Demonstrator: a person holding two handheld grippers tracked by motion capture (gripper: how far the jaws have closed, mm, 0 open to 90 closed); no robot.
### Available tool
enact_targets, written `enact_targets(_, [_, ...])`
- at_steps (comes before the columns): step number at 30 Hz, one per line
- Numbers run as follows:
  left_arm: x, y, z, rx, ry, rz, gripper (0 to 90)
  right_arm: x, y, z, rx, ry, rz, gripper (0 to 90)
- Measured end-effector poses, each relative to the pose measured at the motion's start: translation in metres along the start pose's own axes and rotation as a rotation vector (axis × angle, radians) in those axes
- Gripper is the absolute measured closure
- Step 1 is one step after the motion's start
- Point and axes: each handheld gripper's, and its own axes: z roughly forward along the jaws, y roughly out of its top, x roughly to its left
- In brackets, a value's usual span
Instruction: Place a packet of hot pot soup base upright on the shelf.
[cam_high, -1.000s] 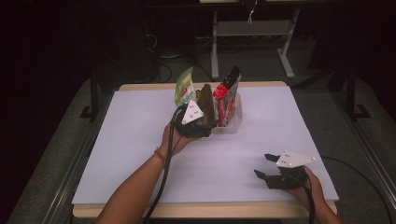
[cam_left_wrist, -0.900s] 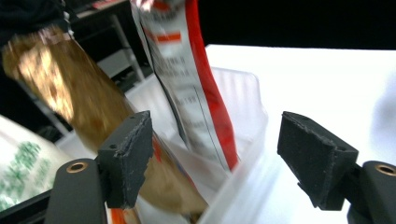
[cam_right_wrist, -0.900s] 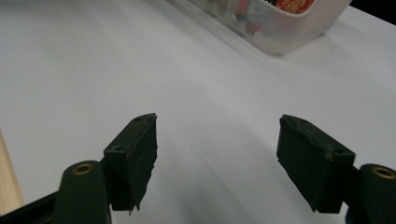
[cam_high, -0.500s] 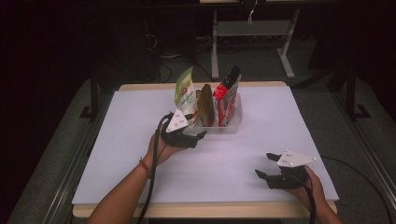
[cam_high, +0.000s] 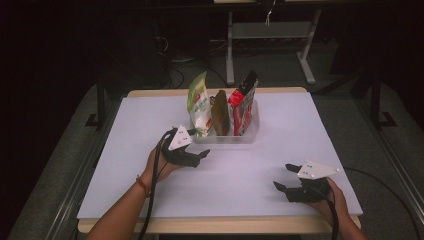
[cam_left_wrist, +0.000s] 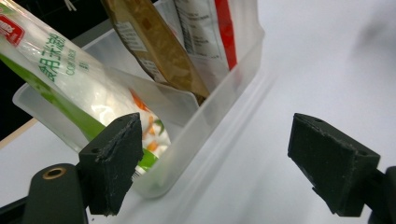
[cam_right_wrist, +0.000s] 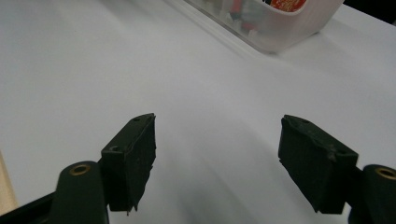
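Both grippers' jaws gape empty; green packet (cam_left_wrist: 70, 88) in bin (cam_left_wrist: 219, 107) reads "COM".

Open fingers (cam_left_wrist: 112, 163) frame a clear bin (cam_left_wrist: 205, 126) holding three snack packets.

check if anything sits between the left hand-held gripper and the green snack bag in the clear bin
Only the clear bin's own front wall. The left hand-held gripper, jaws just opened and empty, faces the green snack bag across bare table.

Bright white table (cam_high: 250, 170) under overhead light, dark surroundings, soft shadows, close gripper views slightly blurred
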Motion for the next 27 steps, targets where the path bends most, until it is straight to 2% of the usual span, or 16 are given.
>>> enact_targets(7, [-0.003,-0.009,-0.012,0.034,0.004,0.022,17.2,0.000,0.000,-0.001,-0.006,0.000,-0.006,27.6])
enact_targets(9, [-0.002,-0.011,-0.015,0.044,-0.008,0.011,17.2,0.001,0.001,-0.001,-0.008,0.000,-0.005,27.8])
enact_targets(11, [-0.003,-0.015,-0.019,0.055,0.007,0.025,17.2,0.001,0.001,-0.001,-0.007,0.003,-0.003,27.8])
enact_targets(16, [-0.003,-0.027,-0.028,0.081,0.006,0.027,17.5,0.002,0.001,-0.001,-0.007,0.005,-0.007,27.8])
enact_targets(19, [-0.003,-0.035,-0.033,0.102,0.015,0.050,18.5,0.002,0.001,-0.001,-0.005,0.008,-0.009,27.8])
enact_targets(27, [0.001,-0.051,-0.048,0.111,0.015,0.022,18.9,0.003,0.001,0.000,-0.002,0.010,-0.009,27.9])
